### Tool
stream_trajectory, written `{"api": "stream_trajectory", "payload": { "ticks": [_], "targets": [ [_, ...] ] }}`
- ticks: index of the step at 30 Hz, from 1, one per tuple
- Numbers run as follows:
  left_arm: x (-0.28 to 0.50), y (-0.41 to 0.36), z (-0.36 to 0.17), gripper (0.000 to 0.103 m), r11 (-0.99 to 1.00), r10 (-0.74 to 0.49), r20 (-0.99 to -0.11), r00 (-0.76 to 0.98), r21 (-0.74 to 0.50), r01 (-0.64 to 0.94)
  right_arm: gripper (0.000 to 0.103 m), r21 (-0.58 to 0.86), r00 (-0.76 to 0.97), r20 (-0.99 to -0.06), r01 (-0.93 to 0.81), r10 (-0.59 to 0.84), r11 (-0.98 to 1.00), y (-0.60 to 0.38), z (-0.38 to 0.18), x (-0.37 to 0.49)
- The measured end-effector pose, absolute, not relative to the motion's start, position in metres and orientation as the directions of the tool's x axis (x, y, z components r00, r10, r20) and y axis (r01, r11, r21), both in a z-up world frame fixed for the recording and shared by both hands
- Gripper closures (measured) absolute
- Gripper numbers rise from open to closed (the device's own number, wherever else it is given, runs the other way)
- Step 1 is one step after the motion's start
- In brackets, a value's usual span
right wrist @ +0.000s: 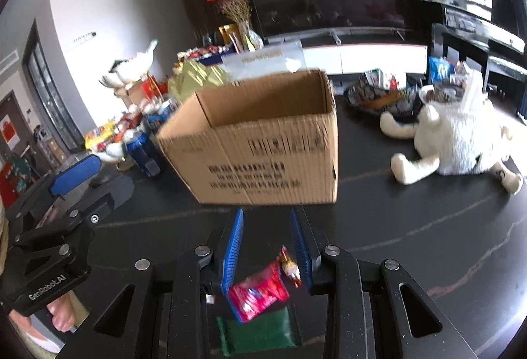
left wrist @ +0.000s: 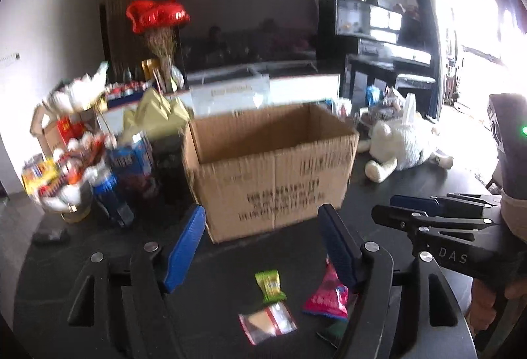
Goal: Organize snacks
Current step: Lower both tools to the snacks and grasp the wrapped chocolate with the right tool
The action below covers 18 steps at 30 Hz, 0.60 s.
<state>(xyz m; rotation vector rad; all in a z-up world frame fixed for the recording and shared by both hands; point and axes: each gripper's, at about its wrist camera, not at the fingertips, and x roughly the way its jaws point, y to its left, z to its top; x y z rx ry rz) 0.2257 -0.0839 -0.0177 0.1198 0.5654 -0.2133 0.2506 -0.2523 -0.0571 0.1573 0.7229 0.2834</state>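
Observation:
An open cardboard box (left wrist: 270, 168) stands on the dark table; it also shows in the right wrist view (right wrist: 260, 141). My left gripper (left wrist: 263, 224) is open and empty, just in front of the box. Below it lie a green snack packet (left wrist: 269, 286), a clear red-edged packet (left wrist: 267, 322) and a pink packet (left wrist: 327, 296). My right gripper (right wrist: 267, 227) is partly open with nothing between its pads; it hovers above a pink packet (right wrist: 258, 293), a small red candy (right wrist: 289, 266) and a green packet (right wrist: 260, 331). The right gripper shows in the left wrist view (left wrist: 398, 207).
A pile of snacks and blue cans (left wrist: 108, 168) crowds the table's left side. A white plush toy (right wrist: 454, 138) lies at the right, with a bowl of snacks (right wrist: 378, 95) behind it. A TV (left wrist: 247, 29) and red heart balloons (left wrist: 154, 14) stand beyond.

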Motion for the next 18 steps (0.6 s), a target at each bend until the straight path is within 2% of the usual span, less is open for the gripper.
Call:
{"api": "stream_trajectory", "payload": {
  "ticks": [18],
  "targets": [
    [0.256,-0.079,-0.102,0.033,0.973,-0.162,-0.7,0.695,0.003,0.23,0.072,0.206,0.545,-0.787,-0.21,0.29,0.956,-0.24,-0.133,0.28]
  ]
}}
